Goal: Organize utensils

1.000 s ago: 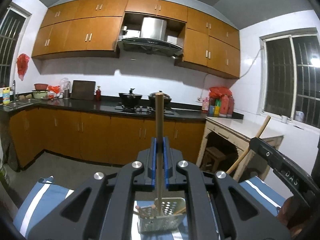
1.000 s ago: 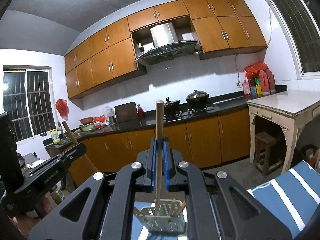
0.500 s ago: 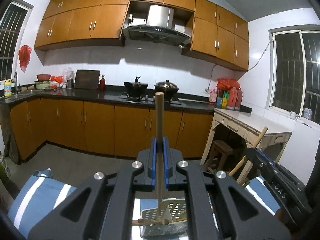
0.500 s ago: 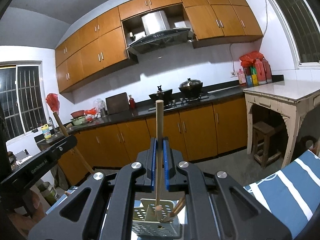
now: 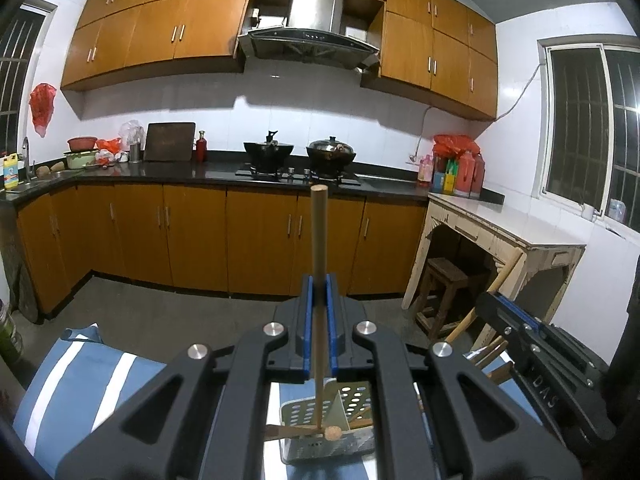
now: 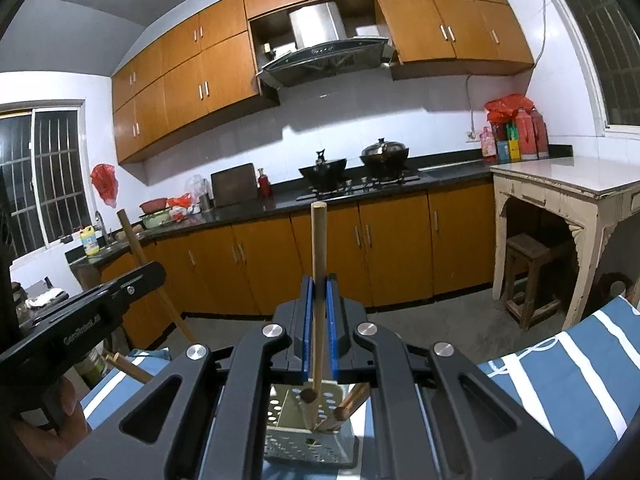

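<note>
The landmark is the perforated metal holder (image 5: 326, 428), which stands on a blue-and-white striped cloth (image 5: 80, 380).

Left gripper (image 5: 319, 312): the blue-padded jaws are closed narrow on a round wooden stick (image 5: 319, 280). The stick stands close to upright. Its top end rises above the jaws, and its lower end reaches down over the holder, near the divider. Whether the tip touches the holder's floor cannot be told.

Right gripper (image 6: 319, 312): the jaws are likewise closed narrow on a second stick (image 6: 318, 280). This stick leans slightly. Its lower end reaches into the holder (image 6: 308, 436), in front of the perforated rear wall.

Contents of the holder: further wooden utensils lie inside it. In the left wrist view, one piece lies crosswise over the front of the holder, with a round wooden end beside it. In the right wrist view, two wooden handles lean to the right of the held stick.

Both grippers stand just beside each other above the holder. Each wrist view shows the other gripper at its edge with its stick tilted. A hand (image 6: 52, 420) grips the left gripper's handle, to the left of the holder.

Behind the holder, well apart, stand orange kitchen cabinets (image 5: 260, 236).
</note>
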A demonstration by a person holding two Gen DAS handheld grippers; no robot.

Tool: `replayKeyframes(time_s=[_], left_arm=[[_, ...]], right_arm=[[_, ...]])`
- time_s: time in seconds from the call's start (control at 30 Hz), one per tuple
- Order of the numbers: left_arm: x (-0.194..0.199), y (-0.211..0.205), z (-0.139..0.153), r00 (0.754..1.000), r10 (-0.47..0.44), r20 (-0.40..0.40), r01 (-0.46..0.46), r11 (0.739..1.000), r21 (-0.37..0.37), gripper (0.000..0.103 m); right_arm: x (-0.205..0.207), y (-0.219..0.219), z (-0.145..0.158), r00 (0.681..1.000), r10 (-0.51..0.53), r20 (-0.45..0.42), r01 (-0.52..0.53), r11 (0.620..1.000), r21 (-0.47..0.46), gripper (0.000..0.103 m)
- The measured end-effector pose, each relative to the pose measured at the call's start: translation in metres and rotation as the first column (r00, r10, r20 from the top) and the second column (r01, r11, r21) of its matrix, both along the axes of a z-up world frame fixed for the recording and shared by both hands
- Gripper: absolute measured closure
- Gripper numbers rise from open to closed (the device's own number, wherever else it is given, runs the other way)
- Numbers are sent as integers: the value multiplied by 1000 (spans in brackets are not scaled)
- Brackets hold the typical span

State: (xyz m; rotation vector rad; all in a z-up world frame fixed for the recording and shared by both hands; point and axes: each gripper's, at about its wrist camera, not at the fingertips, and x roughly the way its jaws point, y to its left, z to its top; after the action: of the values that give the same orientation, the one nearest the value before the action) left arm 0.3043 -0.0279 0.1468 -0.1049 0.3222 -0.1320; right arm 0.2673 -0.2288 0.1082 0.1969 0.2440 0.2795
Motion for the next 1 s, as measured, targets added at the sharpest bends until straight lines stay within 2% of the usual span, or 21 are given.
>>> replayKeyframes(time_s=[0.03,0.1,0.13,0.17,0.6,0.8,1.0], left_arm=[[-1,0,0,1000,1,1,-1,1000,0,93],[-3,1,1,1000,-1,5,1,1000,0,84],[-5,1,2,1000,4,10,-4,1000,1,75],[-7,2,3,1000,5,15,-5,1000,0,72],[-54,23,15,998,42,37,-41,999,-23,61],[-100,41,11,997,72,39,-71,997,-22,53],[-144,48,-6,996,86,22,-87,996,18,43]], right_arm=[[0,0,0,1000,4,-2,-4,1000,0,93],[-3,0,1,1000,1,-1,-1,1000,-2,80],[-4,-3,2,1000,-2,3,2,1000,1,65],[-6,-4,3,1000,-6,9,6,1000,4,59],[-48,-21,17,999,-17,43,16,1000,21,53],[-78,-23,12,999,-6,36,6,1000,7,44],[-111,-19,2,1000,15,20,-15,1000,-4,32]])
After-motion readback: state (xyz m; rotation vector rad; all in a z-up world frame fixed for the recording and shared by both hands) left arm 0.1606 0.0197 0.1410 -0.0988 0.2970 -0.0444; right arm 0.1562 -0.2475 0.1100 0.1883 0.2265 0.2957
